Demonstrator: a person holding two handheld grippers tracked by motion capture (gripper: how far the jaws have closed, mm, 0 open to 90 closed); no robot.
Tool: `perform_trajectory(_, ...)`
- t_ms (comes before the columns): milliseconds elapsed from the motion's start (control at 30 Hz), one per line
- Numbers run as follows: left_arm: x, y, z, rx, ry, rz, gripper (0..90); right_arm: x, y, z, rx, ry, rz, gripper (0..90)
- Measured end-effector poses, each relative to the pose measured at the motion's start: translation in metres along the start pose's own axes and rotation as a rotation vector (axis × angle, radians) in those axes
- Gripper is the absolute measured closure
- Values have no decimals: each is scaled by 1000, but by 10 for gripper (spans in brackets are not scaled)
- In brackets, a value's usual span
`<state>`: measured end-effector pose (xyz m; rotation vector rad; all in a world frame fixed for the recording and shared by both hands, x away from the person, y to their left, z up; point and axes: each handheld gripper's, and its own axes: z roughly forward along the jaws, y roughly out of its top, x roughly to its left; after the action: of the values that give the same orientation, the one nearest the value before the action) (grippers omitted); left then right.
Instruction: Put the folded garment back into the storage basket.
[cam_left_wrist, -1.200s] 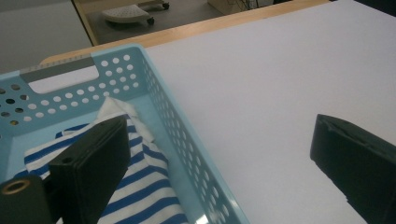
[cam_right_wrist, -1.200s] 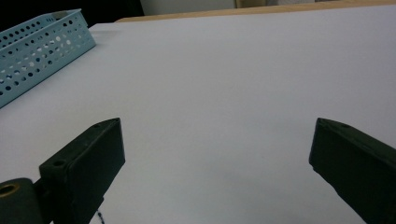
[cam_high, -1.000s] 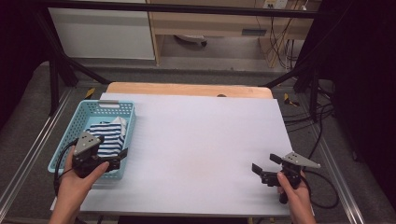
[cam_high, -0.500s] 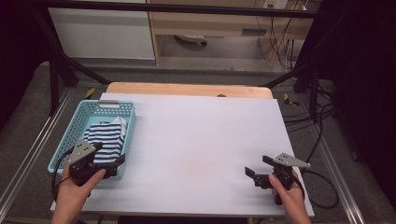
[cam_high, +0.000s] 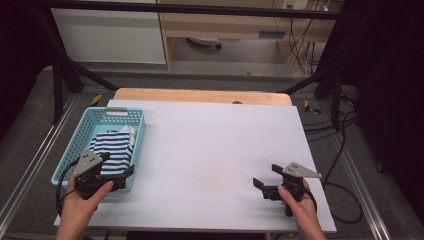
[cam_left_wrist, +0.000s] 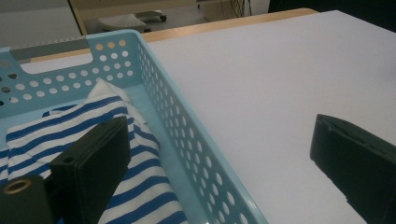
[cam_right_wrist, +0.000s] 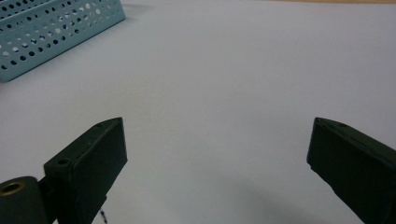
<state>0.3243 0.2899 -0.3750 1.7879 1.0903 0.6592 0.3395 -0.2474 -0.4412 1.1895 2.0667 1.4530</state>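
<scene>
A light blue perforated basket stands at the table's left side, with a blue-and-white striped garment folded inside it. My left gripper hovers open over the basket's near right corner. In the left gripper view, the left gripper straddles the basket wall: one jaw is above the striped garment, the other above the bare table. My right gripper is open low over the white table near its front right, nothing between its jaws. The right gripper faces the basket far off.
The white table top stretches between the two grippers, with a wooden strip along its far edge. Cables lie on the floor to the right. A cabinet and shelf stand beyond the table.
The left gripper has drawn back slightly toward the basket's near edge. The right gripper has shifted left along the front of the table. Both stay open.
</scene>
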Motion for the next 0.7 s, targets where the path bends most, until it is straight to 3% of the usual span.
perform_trajectory(433, -3, 1, 1, -6, -3, 7, 51, 8, 9, 18, -40, -4, -26, 49)
perform_trajectory(700, -6, 2, 2, -5, -17, 3, 57, 14, 17, 36, -50, -39, -58, 61)
